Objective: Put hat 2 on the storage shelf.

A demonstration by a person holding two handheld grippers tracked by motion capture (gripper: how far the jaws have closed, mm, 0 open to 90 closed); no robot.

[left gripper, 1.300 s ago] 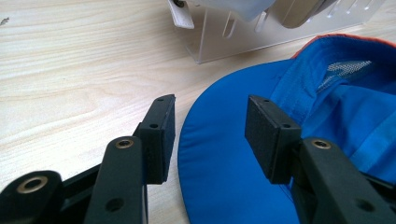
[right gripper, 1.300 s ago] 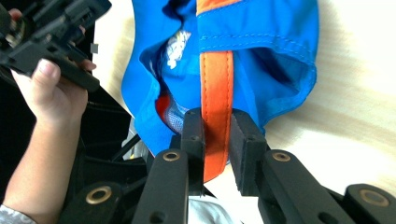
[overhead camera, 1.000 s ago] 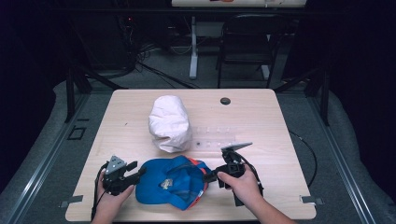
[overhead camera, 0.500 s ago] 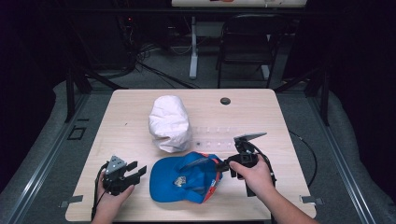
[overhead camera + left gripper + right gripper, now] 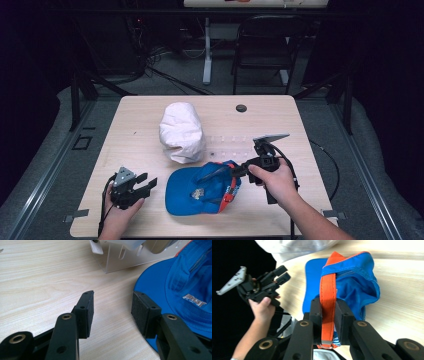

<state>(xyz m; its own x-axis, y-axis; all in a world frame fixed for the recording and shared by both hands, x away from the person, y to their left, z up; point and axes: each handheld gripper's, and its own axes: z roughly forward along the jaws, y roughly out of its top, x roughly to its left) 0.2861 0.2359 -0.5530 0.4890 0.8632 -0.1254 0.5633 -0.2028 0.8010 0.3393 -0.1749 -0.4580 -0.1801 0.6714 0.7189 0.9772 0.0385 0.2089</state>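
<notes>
A blue cap (image 5: 200, 192) with an orange strap (image 5: 327, 292) lies near the table's front edge. My right gripper (image 5: 235, 172) is shut on that strap and holds the cap's back edge lifted off the wood; in the right gripper view the strap runs between the pads of the right gripper (image 5: 328, 312). To the left of the cap's brim (image 5: 180, 285), my left gripper (image 5: 147, 184) rests open. Nothing lies between the pads of the left gripper (image 5: 112, 307), and the right-hand pad sits just beside the brim's edge.
A white cap (image 5: 181, 131) sits on a clear stand (image 5: 125, 257) at the middle of the wooden table (image 5: 140, 115). A small black disc (image 5: 241, 108) lies near the far edge. A chair (image 5: 265, 45) and cables stand beyond the table.
My right gripper has risen and drawn to the right with the strap, dragging the blue cap away from the left gripper. The left gripper has stayed in place.
</notes>
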